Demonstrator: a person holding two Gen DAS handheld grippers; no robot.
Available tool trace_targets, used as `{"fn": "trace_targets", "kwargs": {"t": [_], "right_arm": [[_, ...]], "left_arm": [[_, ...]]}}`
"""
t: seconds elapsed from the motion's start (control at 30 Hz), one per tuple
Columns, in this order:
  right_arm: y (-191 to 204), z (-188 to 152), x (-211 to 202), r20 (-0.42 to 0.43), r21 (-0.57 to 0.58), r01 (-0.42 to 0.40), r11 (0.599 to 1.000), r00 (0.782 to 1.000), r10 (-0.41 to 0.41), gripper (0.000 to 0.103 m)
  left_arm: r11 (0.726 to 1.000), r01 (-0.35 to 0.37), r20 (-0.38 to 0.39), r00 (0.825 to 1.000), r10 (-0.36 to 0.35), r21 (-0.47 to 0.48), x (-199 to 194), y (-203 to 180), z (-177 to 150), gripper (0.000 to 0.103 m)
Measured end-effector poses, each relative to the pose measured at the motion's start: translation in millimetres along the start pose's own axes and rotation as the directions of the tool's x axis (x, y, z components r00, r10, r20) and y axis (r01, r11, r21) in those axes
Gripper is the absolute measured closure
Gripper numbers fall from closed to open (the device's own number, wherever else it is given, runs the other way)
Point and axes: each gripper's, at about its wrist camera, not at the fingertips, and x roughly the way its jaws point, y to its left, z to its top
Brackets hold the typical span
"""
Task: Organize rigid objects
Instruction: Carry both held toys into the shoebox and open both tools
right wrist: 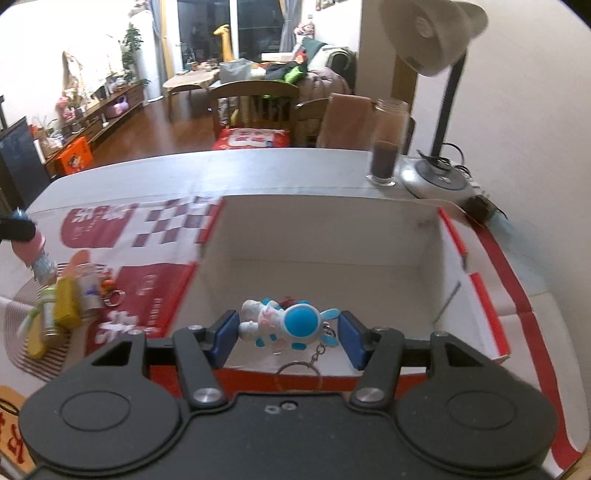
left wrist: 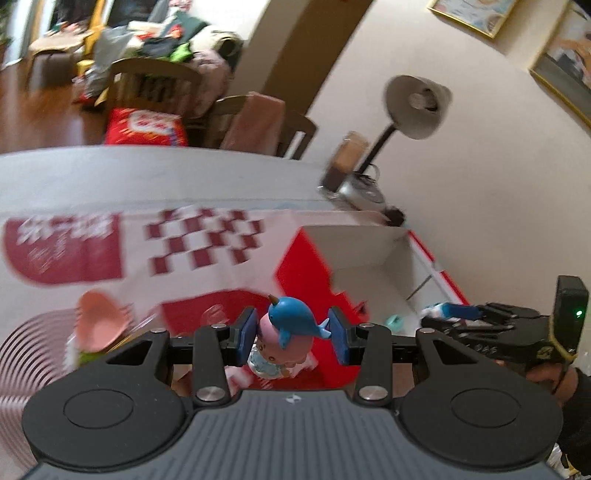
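My left gripper (left wrist: 292,336) is shut on a small doll (left wrist: 280,347) with a pink head and a blue whale on top. It hangs above the red outer wall of an open cardboard box (left wrist: 369,254). My right gripper (right wrist: 288,334) is shut on a white and blue rabbit figure (right wrist: 284,325), whose keyring (right wrist: 297,373) dangles below. It hovers over the near edge of the box (right wrist: 332,236), which is white inside. In the left wrist view the right gripper (left wrist: 476,314) reaches in from the right over the box. A teal piece (left wrist: 393,320) lies inside.
Several small toys lie heaped on a striped mat (right wrist: 22,354) left of the box, among them a pink piece (left wrist: 99,321). Behind the box stand a glass jar (right wrist: 386,147) of brown stuff and a desk lamp (right wrist: 432,33). Chairs (right wrist: 255,99) stand beyond the table.
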Motion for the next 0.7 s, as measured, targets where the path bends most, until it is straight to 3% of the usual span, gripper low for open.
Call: {"fn": "trace_targets", "kwargs": {"t": [0.37, 0.7], "right_arm": [[-40.9, 5.2, 37.9, -0.058, -0.012, 0.023, 1.0, 0.998, -0.024, 0.045], [-60.2, 5.2, 80.6, -0.146, 0.001, 0.022, 1.0, 0.989, -0.021, 0.045]], "left_arm": [[0.988, 0.08, -0.055, 0.996, -0.074, 0.13, 99.7, -89.5, 50.1, 0.062], [0.971, 0.033, -0.142, 0.99, 0.001, 0.237, 195.2, -118.5, 58.1, 0.062]]}}
